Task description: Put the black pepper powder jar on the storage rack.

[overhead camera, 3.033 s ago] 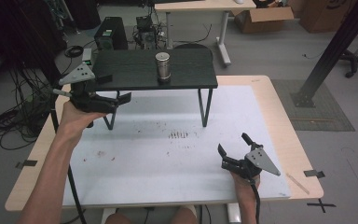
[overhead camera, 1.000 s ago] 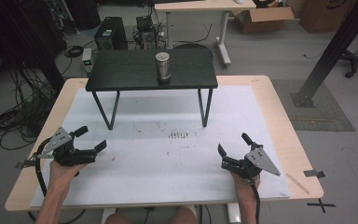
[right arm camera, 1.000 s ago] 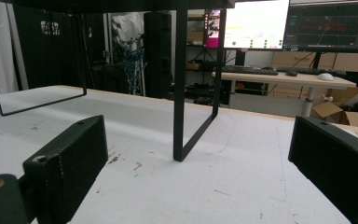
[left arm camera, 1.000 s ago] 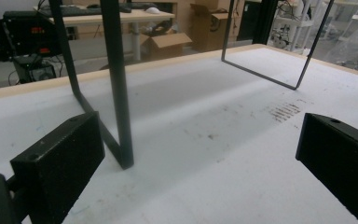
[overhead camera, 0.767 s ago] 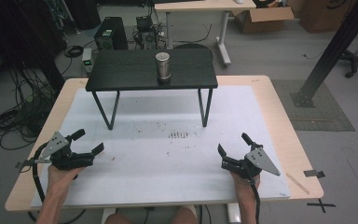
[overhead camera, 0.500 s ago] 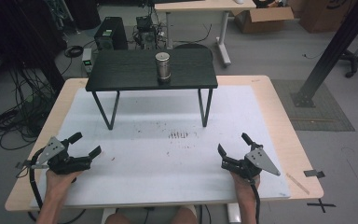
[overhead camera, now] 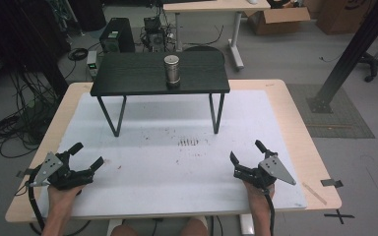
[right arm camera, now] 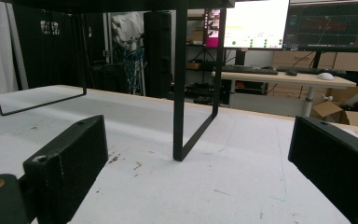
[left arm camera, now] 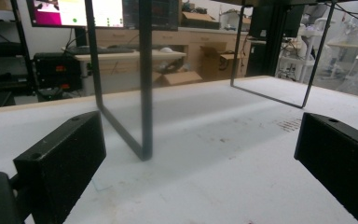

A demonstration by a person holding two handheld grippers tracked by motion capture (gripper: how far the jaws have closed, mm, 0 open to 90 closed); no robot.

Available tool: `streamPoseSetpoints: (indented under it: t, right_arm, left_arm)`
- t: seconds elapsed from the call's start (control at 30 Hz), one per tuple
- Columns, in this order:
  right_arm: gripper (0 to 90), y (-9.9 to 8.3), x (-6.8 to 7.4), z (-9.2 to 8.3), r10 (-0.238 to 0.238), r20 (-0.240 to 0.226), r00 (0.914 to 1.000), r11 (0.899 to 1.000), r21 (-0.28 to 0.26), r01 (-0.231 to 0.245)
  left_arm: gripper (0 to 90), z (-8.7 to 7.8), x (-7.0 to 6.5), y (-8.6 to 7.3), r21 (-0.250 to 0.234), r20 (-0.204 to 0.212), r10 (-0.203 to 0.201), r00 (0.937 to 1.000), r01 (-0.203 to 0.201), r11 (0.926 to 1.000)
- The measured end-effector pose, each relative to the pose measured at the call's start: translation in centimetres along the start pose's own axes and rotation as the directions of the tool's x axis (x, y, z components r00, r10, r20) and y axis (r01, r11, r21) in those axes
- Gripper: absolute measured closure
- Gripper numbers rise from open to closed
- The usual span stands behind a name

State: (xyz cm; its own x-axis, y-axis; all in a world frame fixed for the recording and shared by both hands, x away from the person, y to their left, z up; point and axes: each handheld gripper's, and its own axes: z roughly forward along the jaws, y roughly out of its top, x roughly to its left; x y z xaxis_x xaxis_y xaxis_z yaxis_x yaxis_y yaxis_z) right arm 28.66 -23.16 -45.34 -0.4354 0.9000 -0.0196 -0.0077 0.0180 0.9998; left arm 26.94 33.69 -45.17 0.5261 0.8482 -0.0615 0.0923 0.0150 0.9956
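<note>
A metal can (overhead camera: 172, 70) stands upright on a small black table (overhead camera: 128, 78) at the back of the white mat (overhead camera: 177, 123). My left gripper (overhead camera: 85, 157) rests open near the mat's front left corner, nothing between its jaws. My right gripper (overhead camera: 247, 151) rests open near the front right, also holding nothing. In the left gripper view my left gripper (left arm camera: 200, 154) looks along the mat at the black table's leg frames (left arm camera: 144, 84). From my right gripper (right arm camera: 200, 158) in the right gripper view, a black table leg (right arm camera: 180, 84) stands ahead.
The wooden tabletop (overhead camera: 295, 118) frames the mat. Dark specks (overhead camera: 188, 142) mark the mat's middle. Tape pieces (overhead camera: 333, 182) lie at the right edge. Monitors (right arm camera: 279, 23) and a desk (right arm camera: 279, 77) stand beyond the table. Cables (overhead camera: 15, 123) lie on the floor at left.
My left gripper came down from the black table's left end to the mat's front left corner and settled there. The right gripper has stayed still.
</note>
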Motion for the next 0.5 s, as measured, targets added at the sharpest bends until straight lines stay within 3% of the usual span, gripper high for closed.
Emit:
streamPoseSetpoints:
  t: [0.17, 0.4, 0.5]
  right_arm:
    - [4.5, 0.00, 0.00, 0.01, -0.001, 0.000, 1.0000, 1.000, 0.001, 0.001]
    - [4.6, 0.00, 0.01, -0.01, -0.001, 0.002, 1.0000, 1.000, 0.000, 0.001]
    - [4.6, -0.01, 0.02, -0.02, -0.001, 0.002, 1.0000, 1.000, -0.002, 0.001]
  left_arm:
    - [2.8, -0.06, -0.01, -0.15, -0.017, -0.013, -0.004, 0.9999, 0.004, 0.9999]
    - [2.6, -0.16, -0.47, -0.27, -0.026, -0.012, 0.046, 0.9989, -0.046, 0.9986]
    - [2.0, -0.26, -0.39, -0.32, -0.037, -0.013, 0.037, 0.9992, -0.037, 0.9986]
